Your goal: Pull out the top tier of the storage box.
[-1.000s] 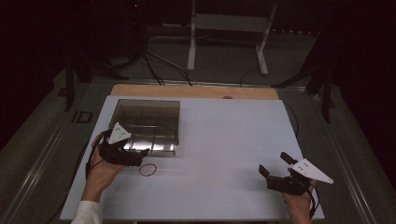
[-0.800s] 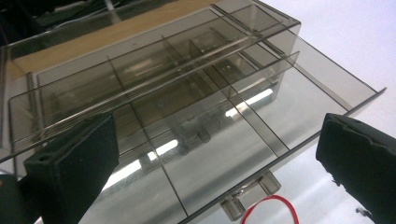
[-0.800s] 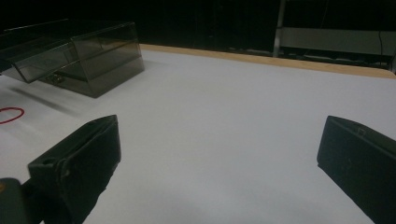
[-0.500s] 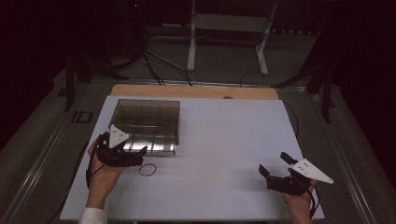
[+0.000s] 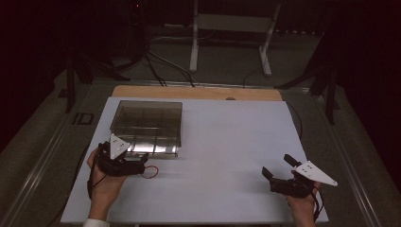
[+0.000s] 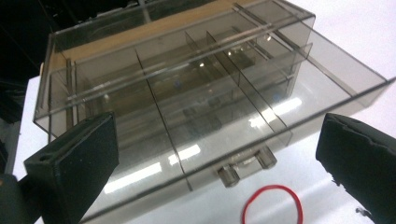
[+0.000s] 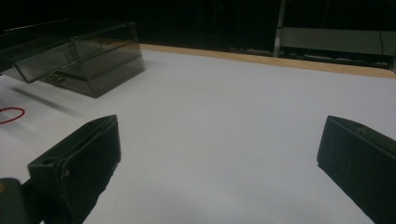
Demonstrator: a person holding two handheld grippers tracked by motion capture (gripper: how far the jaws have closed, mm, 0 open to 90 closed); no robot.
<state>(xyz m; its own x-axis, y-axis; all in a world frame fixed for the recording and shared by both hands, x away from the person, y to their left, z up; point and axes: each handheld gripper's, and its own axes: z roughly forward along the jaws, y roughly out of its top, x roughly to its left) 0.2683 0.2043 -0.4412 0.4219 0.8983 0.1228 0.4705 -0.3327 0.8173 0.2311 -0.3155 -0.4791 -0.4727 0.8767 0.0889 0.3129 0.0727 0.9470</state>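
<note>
White table [image 5: 222, 142]: the smoked box [image 5: 147, 124] has its drawer [image 6: 261, 116] out, handle [image 6: 246, 165] pointing toward six o'clock. Left gripper [image 5: 137, 166], jaws spread, faces it, red band [image 5: 150, 172] just beside; right gripper [image 5: 279, 171] also gapes. Box contents too murky to tell.

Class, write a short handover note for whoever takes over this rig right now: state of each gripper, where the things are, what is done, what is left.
Left gripper: open, holding nothing, just short of the box front.
Right gripper: open, holding nothing, low over bare white table at the right.
Clear divided box: at the table's left, its drawer pulled partly out; the compartments look empty.
Red rubber band: flat on the table in front of the drawer handle.
Done: drawer open.
Left, probably: pick up the band, drop it into a compartment, shut the drawer.
</note>
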